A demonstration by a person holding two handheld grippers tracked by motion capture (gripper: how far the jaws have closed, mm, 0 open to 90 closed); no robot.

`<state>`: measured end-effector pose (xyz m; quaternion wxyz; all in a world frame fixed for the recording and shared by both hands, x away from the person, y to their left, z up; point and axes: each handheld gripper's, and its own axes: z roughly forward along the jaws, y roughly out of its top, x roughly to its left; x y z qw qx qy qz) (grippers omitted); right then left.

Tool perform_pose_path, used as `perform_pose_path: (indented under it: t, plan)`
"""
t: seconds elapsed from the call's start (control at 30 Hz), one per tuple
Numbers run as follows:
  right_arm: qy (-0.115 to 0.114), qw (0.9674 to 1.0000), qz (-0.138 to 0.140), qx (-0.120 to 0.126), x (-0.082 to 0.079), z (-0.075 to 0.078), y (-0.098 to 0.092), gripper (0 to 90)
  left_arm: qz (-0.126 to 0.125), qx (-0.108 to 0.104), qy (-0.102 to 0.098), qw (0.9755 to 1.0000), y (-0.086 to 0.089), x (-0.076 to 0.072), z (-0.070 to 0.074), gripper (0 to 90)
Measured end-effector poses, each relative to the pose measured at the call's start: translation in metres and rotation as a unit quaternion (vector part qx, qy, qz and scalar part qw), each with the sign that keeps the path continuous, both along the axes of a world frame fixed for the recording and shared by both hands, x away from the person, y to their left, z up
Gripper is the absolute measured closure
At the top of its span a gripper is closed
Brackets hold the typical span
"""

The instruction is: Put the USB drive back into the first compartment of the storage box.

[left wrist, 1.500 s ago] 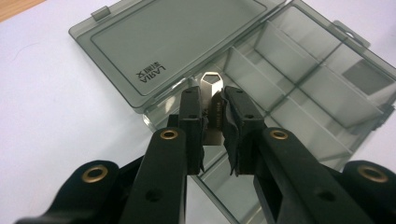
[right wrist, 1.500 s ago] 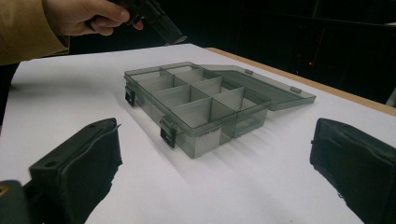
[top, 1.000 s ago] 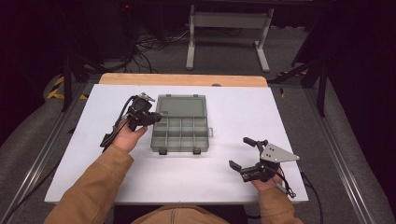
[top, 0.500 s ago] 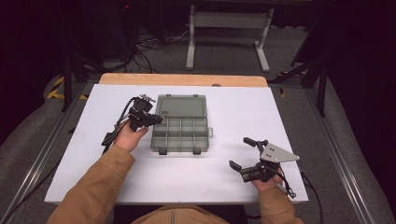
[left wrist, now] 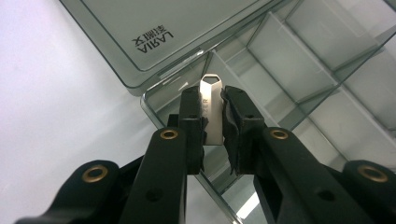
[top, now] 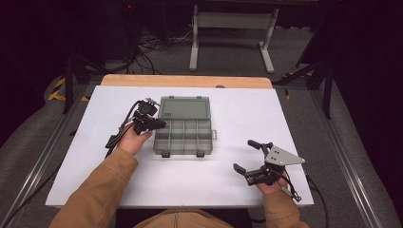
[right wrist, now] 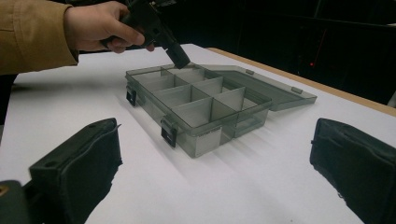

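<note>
USB stick over the organizer box
Left tongs clamp a silver USB stick above the open compartment box — right tongs gape empty on the tabletop.

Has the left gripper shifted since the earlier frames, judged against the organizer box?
No. The left gripper, shut on a small metal piece, hangs over the same rear-left corner of the organizer box.

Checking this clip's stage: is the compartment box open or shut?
Open. The compartment box has its lid folded flat on the table, dividers exposed; all visible compartments look empty.
</note>
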<state>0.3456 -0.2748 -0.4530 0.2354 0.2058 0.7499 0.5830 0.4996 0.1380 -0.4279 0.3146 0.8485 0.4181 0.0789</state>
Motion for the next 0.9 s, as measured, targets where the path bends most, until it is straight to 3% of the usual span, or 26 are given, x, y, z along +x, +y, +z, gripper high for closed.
perform_pose_path:
  t: [0.33, 0.9]
  plan:
    - [-0.001, 1.0, 0.001, 0.0, 0.0, -0.0001, 0.0, 2.3, -0.002, 0.008, 0.018, 0.9998, -0.0023, 0.0013, -0.0045, 78.5]
    - [0.0, 1.0, 0.0, 0.001, 0.0003, -0.0001, -0.0002, 2.3, -0.013, 0.013, 0.019, 0.9997, -0.0047, 0.0015, -0.0057, 78.5]
